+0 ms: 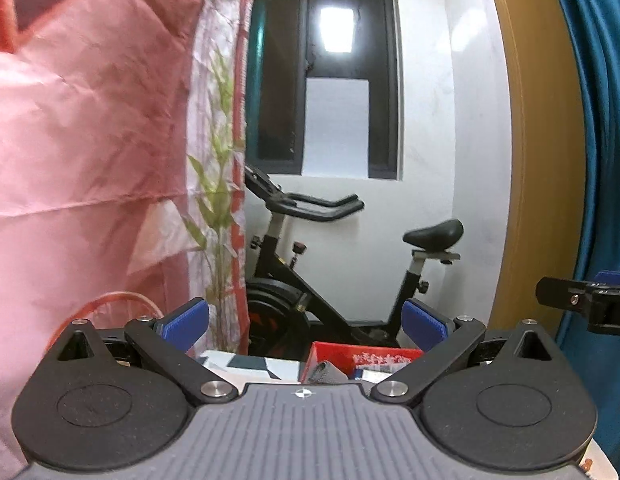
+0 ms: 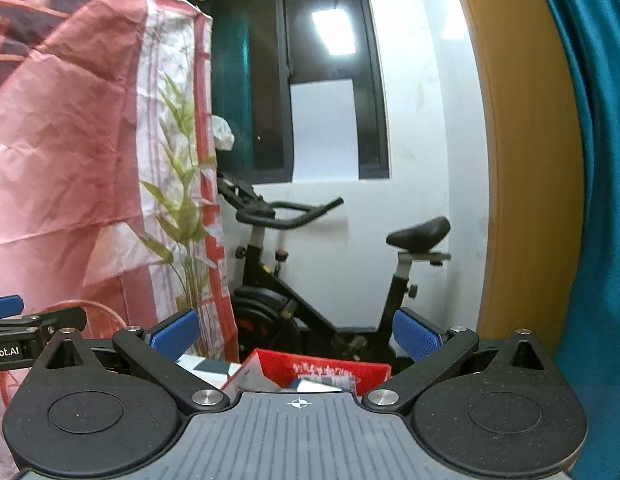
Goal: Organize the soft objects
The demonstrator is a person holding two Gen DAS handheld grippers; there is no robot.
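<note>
While both jaws are spread wide and empty, ribbed blue pads are presented by the left gripper (image 1: 306, 326) and right gripper (image 2: 296, 330); grey fabric (image 1: 324, 374) is seen inside a red printed box (image 1: 366, 356); its writing cannot be read.

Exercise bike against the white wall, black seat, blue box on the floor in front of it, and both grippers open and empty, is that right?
Not quite: the box in front of the exercise bike is red, not blue, as the right wrist view shows. The rest holds: the bike has a black seat, and the left gripper and right gripper are both open and empty.
</note>
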